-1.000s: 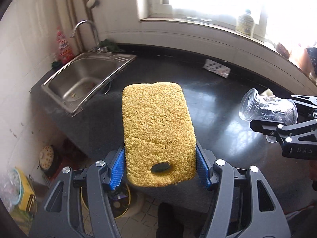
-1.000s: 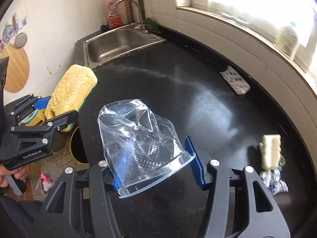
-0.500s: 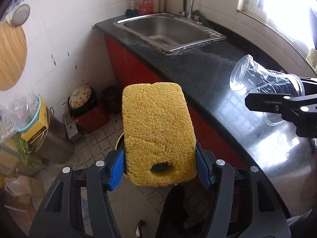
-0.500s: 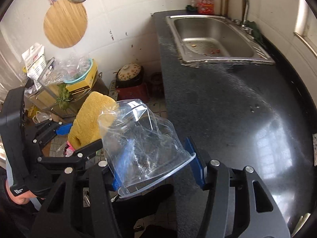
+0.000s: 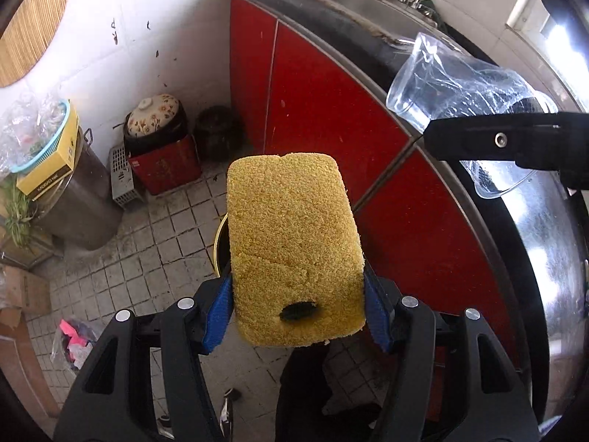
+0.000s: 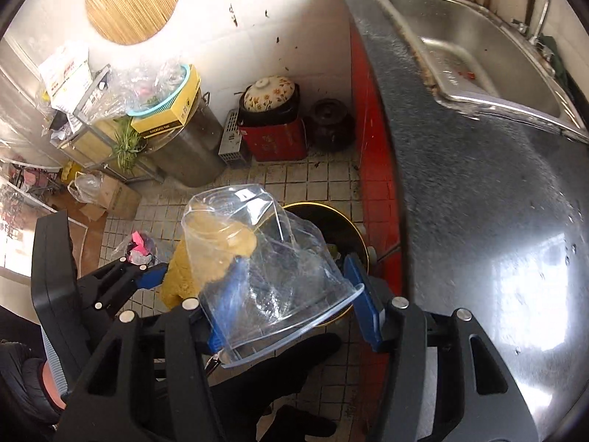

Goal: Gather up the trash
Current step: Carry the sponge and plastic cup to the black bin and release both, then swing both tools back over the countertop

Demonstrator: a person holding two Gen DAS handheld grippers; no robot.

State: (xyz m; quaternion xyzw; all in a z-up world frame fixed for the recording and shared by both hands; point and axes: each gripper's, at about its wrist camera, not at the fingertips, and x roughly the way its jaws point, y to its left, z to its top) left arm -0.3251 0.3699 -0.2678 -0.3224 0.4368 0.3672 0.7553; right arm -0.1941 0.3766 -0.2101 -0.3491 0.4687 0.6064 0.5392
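Observation:
My left gripper (image 5: 296,309) is shut on a yellow sponge (image 5: 291,243) with a dark spot near its bottom edge. The sponge hangs over the tiled floor, above a yellow-rimmed bin (image 5: 219,246) that it mostly hides. My right gripper (image 6: 291,305) is shut on a crumpled clear plastic cup (image 6: 265,269), held above the same dark bin (image 6: 331,228) beside the red cabinet. In the left wrist view the cup (image 5: 460,92) and the right gripper's black finger (image 5: 508,140) sit at the upper right. In the right wrist view the sponge (image 6: 180,280) shows left of and behind the cup.
A black counter (image 6: 478,221) with a steel sink (image 6: 471,48) runs along the right, above red cabinet doors (image 5: 331,118). On the floor stand a steel drum (image 6: 187,158), a flowered pot on a red box (image 6: 272,110), a dark jar (image 6: 329,125), cartons and plastic bags.
Both grippers swung off the counter, tilted downward and dropped toward the floor by the cabinet. Each keeps its grip, the sponge in the left and the cup in the right.

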